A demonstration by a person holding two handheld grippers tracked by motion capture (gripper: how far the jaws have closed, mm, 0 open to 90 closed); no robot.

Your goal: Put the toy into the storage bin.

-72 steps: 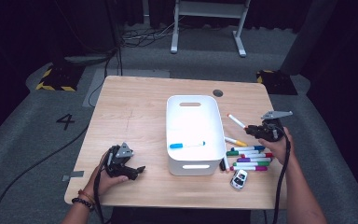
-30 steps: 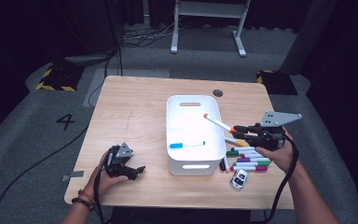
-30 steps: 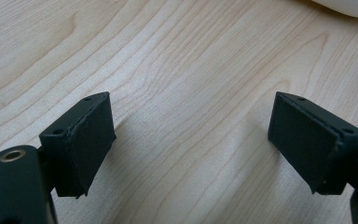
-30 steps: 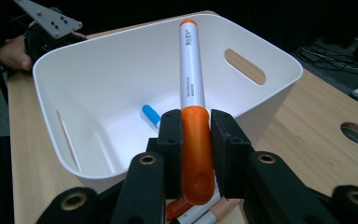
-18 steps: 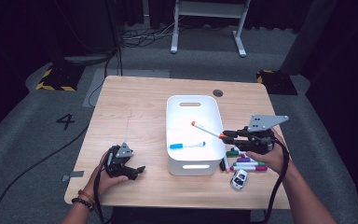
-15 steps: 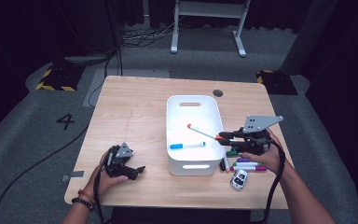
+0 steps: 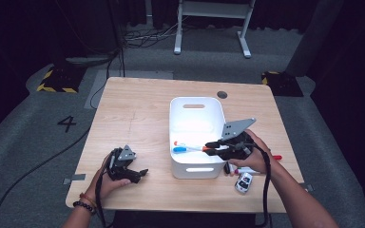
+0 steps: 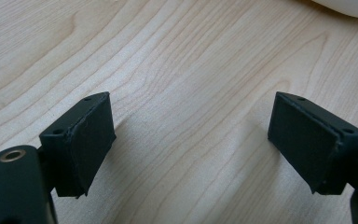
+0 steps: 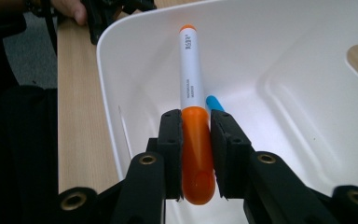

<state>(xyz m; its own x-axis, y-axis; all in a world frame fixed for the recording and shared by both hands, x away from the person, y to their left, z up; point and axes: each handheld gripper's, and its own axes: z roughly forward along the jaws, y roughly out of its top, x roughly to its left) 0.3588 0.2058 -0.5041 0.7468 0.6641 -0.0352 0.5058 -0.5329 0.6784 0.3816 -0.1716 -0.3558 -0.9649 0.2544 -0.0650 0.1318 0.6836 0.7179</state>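
The right gripper (image 9: 196,154) has its black jaws pinched on the glossy orange cap of a marker (image 9: 193,112), a round white barrel with small black print running down it that's too tiny to read, plus a little orange end plug. From the high view the marker (image 7: 195,148) sticks out level over the inside of the white bin (image 7: 183,107), with the gripper (image 7: 213,145) right at the bin's right wall. The bin is smooth moulded plastic, rounded corners, slot handles cut in the ends. A blue-capped marker (image 7: 179,150) lies on its floor, just beneath the held one.

The left gripper (image 7: 140,174) sits on the desk (image 7: 133,114) near the front left, well apart from the bin, jaws spread wide with nothing between them. Up close its pads (image 8: 91,140) are matte black rubber blocks, bare pale wood grain (image 8: 191,93) between them.

Right of the bin there's a small white toy car (image 7: 243,182) and part of a red marker (image 7: 276,157) peeking out behind the hand. The grey carpet floor has a "4" (image 7: 68,123) marked on it.
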